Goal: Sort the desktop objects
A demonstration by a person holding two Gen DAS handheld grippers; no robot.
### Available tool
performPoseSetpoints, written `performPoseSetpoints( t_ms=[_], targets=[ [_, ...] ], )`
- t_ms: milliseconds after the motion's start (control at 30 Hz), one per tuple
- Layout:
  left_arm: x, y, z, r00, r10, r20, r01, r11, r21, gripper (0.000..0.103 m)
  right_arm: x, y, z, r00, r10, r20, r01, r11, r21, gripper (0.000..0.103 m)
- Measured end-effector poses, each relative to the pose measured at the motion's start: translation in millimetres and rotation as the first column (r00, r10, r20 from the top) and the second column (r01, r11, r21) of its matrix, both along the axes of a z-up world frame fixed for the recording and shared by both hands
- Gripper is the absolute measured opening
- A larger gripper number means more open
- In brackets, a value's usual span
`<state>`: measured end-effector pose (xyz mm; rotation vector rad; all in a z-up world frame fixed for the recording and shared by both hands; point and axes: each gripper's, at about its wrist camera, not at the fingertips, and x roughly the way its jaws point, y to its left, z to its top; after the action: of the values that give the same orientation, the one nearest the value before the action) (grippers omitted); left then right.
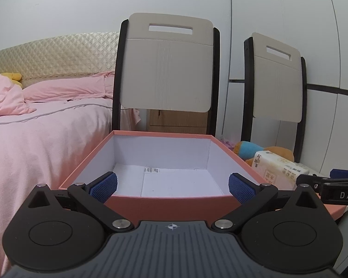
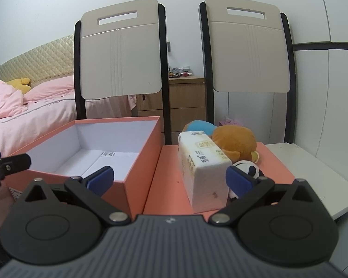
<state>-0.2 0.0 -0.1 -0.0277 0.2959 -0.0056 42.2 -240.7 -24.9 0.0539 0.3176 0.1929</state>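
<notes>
this is a bedroom in a home. there is a bed with pink covers and a pink pillow, a wooden drawer chest, and two chairs.

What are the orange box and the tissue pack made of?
Orange box: looks like rigid paperboard, matte orange outside and white inside, with thin straight walls and crisp folded corners. Tissue pack: soft paper tissues in thin glossy plastic film, judging by the printed wrap, slight sheen and rounded edges.
</notes>
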Motion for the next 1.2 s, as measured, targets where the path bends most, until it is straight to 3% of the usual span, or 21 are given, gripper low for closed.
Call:
performPoseSetpoints(
  t_ms=[533, 867, 1200],
  targets=[
    [-1.6, 6.9, -6.4, 1.000, -0.009, 0.019, 0.010, 1.000, -0.009, 0.103, 1.4, -6.7, -5.2, 1.000, -0.004, 0.015, 0.003, 1.000, 0.031, 0.103],
    [-1.5, 1.7, -7.5, 0.996, 0.026, 0.088, -0.028, 0.999, 0.028, 0.103, -0.7, -3.6, -5.4, 1.000, -0.006, 0.028, 0.005, 1.000, 0.022, 0.103],
    [0.5, 4.5, -10.0, 1.000, 0.006, 0.029, -0.007, 1.000, 0.009, 0.103, -1.9, -5.5, -5.2, 0.999, -0.010, 0.039, 0.008, 1.000, 0.029, 0.103]
  ],
)
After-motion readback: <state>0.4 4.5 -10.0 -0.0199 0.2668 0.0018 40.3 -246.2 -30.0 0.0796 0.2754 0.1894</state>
